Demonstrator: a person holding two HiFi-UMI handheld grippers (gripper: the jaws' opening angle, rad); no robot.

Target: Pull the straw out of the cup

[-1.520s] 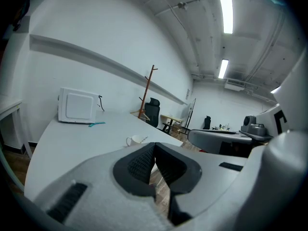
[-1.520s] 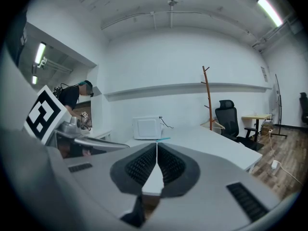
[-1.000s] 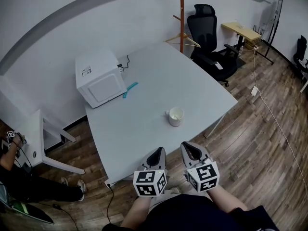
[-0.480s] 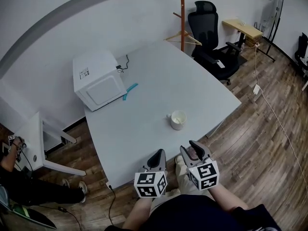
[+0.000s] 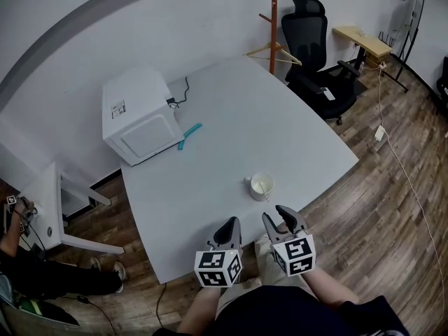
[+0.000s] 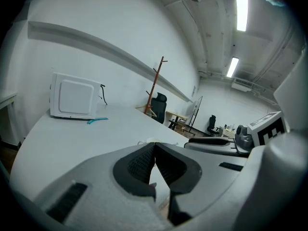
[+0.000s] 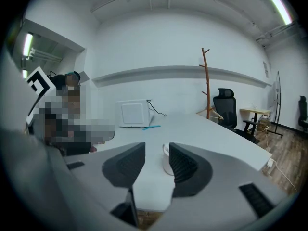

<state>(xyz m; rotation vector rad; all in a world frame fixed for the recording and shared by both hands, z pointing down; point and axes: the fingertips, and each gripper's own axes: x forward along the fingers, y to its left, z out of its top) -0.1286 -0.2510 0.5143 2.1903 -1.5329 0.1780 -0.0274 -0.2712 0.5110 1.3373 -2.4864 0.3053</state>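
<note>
Cup [image 7: 165,160] half hidden behind jaws; contents too small to tell.

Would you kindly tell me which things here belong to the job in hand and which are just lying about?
For the job: white cup, though what it holds is unclear; table under it.
Lying about: microwave; teal item beside it; coat stand; office chair.

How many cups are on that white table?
1: a white cup near the table's front edge, just ahead of the right gripper. The microwave could hide others behind it.
</note>
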